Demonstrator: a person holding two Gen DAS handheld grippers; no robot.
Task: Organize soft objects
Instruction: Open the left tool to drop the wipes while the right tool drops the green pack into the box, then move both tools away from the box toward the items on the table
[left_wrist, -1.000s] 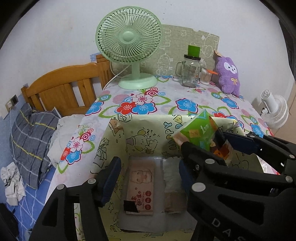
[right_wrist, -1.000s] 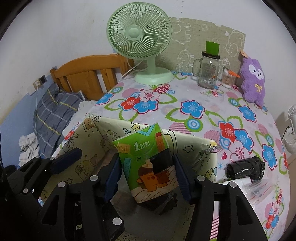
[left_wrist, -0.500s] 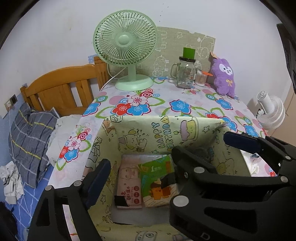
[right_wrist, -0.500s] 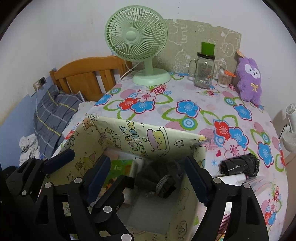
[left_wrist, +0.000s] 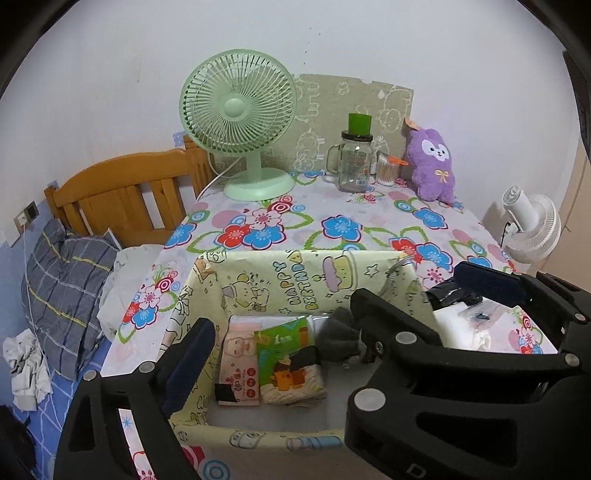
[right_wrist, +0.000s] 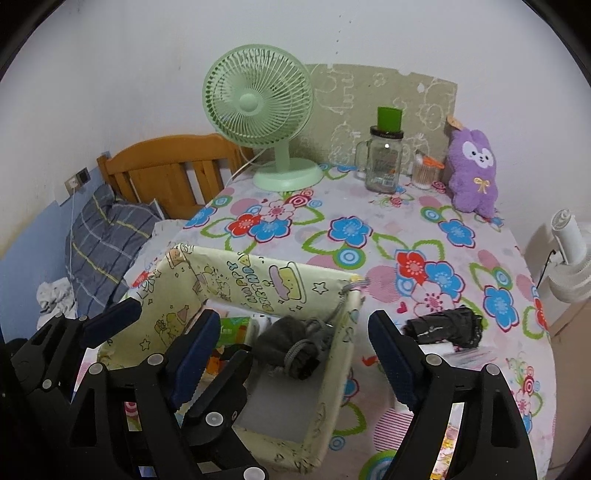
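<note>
A yellow cartoon-print fabric box (left_wrist: 295, 277) (right_wrist: 258, 277) stands on the flowered table. Inside it a green tissue pack (left_wrist: 288, 358) (right_wrist: 232, 328) lies flat between a pink wipes pack (left_wrist: 238, 354) and a grey rolled sock bundle (left_wrist: 340, 336) (right_wrist: 291, 343). My left gripper (left_wrist: 291, 343) hovers over the box's near left side, its jaws opening with nothing pressed between them. My right gripper (right_wrist: 293, 325) hangs open above the box's right wall, also holding nothing. The two grippers overlap in both views. A purple plush (left_wrist: 432, 166) (right_wrist: 474, 166) leans against the back wall.
A green desk fan (left_wrist: 240, 110), a glass jar with a green cap (left_wrist: 354, 162) and a swab cup stand at the back. A black folded bundle (right_wrist: 447, 326) and a white pack (left_wrist: 458, 328) lie right of the box. A bed and pillow (left_wrist: 66, 280) are on the left.
The green pack, held upright in my right gripper a second ago, now lies in the box. Both grippers have opened wider and drawn back and up from the box.
</note>
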